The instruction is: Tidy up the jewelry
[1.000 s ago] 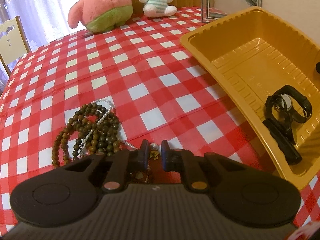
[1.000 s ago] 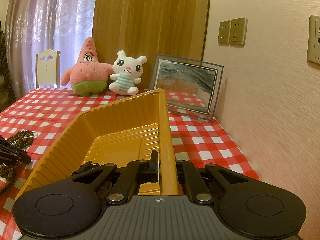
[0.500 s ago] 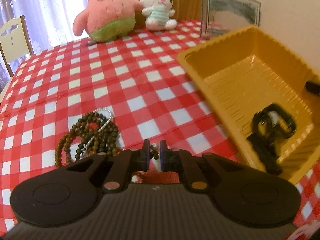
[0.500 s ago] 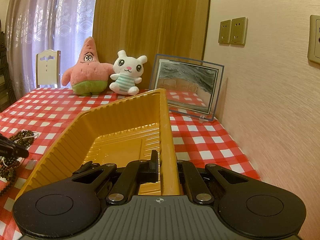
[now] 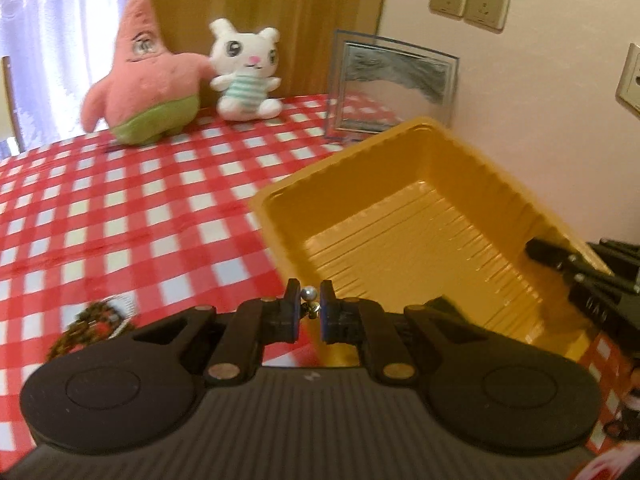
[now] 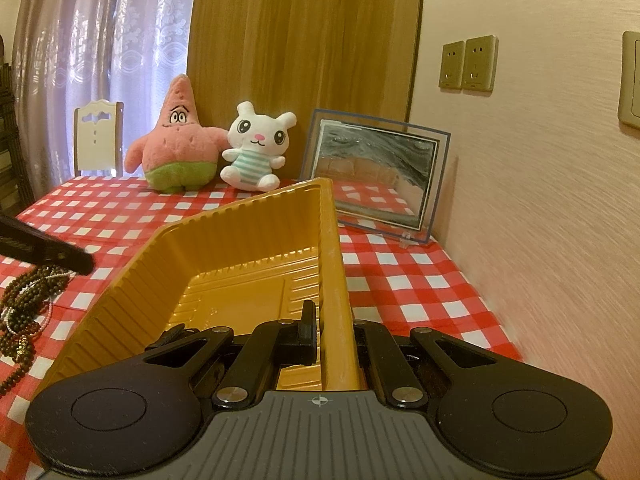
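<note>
The yellow tray (image 5: 404,216) lies open-topped, though the right claw (image 6: 334,334) clamps its near wall.

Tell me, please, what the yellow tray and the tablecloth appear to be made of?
The yellow tray looks like thin moulded plastic: ribbed walls, ridged floor, a slight sheen. The red-and-white checked tablecloth seems to be wipe-clean vinyl or oilcloth, since it lies smooth and faintly glossy, though coated fabric cannot be ruled out.
</note>
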{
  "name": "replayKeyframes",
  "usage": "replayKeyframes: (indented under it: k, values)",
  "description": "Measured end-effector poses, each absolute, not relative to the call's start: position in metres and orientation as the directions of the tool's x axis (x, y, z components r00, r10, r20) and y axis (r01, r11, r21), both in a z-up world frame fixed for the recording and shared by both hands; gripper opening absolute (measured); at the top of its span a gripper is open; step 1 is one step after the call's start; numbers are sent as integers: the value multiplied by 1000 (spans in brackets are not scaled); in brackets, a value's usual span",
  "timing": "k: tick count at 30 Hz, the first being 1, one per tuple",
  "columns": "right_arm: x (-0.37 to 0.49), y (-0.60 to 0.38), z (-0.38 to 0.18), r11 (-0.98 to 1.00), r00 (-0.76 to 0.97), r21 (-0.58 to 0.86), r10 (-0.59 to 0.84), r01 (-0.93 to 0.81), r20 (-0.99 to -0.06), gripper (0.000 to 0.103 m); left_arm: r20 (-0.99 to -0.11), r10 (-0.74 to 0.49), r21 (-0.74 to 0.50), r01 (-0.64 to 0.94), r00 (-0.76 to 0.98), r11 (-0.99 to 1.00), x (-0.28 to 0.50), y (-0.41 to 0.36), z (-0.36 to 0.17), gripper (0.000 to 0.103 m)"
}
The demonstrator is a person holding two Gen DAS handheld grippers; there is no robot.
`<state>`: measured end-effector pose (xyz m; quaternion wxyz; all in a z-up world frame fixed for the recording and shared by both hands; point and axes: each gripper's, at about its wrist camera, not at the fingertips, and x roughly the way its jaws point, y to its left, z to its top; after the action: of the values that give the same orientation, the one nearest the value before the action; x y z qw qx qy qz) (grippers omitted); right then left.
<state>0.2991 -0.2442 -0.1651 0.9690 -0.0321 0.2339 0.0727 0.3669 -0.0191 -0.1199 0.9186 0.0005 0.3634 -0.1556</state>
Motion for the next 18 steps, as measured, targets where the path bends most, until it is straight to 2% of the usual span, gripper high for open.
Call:
replayKeyframes:
  k: [13, 14, 16, 18]
  values:
    - [300, -245, -166, 987, 879, -29, 125, -156, -460, 4, -684, -292, -122, 289, 669, 949, 395, -56, -135, 10]
    - [300, -245, -166, 987, 879, -30, 126, -157, -460, 4, -677, -294, -130, 283, 675, 950, 394, -56, -132, 18]
    - [300, -246, -167, 987, 878, -31, 126, -157, -461, 4, -657, -301, -150, 271, 691, 951, 392, -53, -126, 27]
    - [299, -246, -167, 987, 878, -30, 127, -158, -462, 4, -640, -302, -158, 264, 706, 951, 387, -50, -119, 27]
